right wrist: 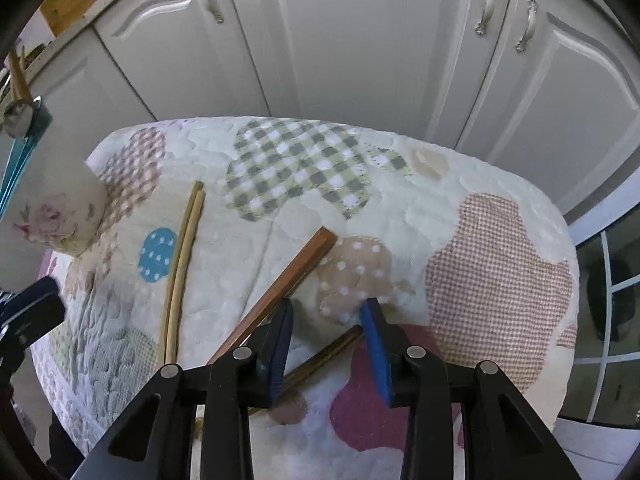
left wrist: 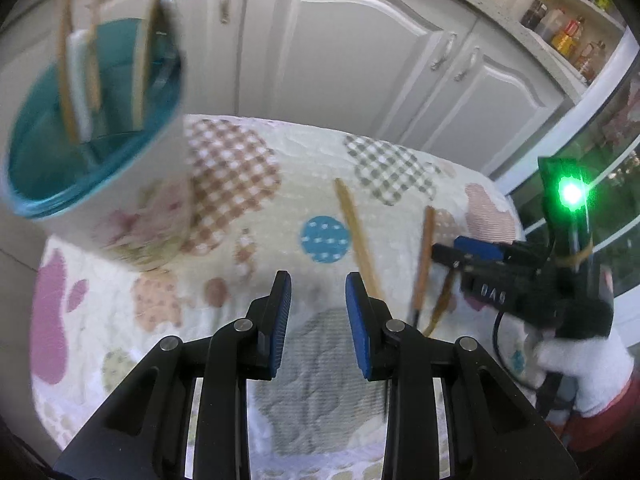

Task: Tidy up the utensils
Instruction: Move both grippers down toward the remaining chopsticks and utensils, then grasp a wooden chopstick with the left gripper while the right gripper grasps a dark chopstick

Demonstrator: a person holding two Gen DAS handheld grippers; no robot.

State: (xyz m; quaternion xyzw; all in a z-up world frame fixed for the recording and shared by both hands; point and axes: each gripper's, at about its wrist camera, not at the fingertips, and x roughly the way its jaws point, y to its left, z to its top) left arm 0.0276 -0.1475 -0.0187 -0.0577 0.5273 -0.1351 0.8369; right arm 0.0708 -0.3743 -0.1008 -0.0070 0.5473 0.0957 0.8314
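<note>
A floral cup with a teal inside [left wrist: 100, 184] stands at the left of the quilted table and holds several wooden utensils [left wrist: 140, 60]; it also shows in the right wrist view [right wrist: 60, 216]. A pale chopstick pair [right wrist: 180, 268] lies on the cloth, also seen in the left wrist view [left wrist: 358, 240]. A brown chopstick pair [right wrist: 280, 292] and a darker stick [right wrist: 328, 354] lie under my right gripper [right wrist: 326, 316], which is open just above them. My left gripper [left wrist: 318, 292] is open and empty over the cloth.
The patchwork cloth [right wrist: 480, 260] covers a small table. White cabinet doors [left wrist: 360, 60] stand behind it. A shelf with bottles [left wrist: 568, 28] is at the far right. The right gripper's body [left wrist: 520, 280] with a green light is to the right of the left gripper.
</note>
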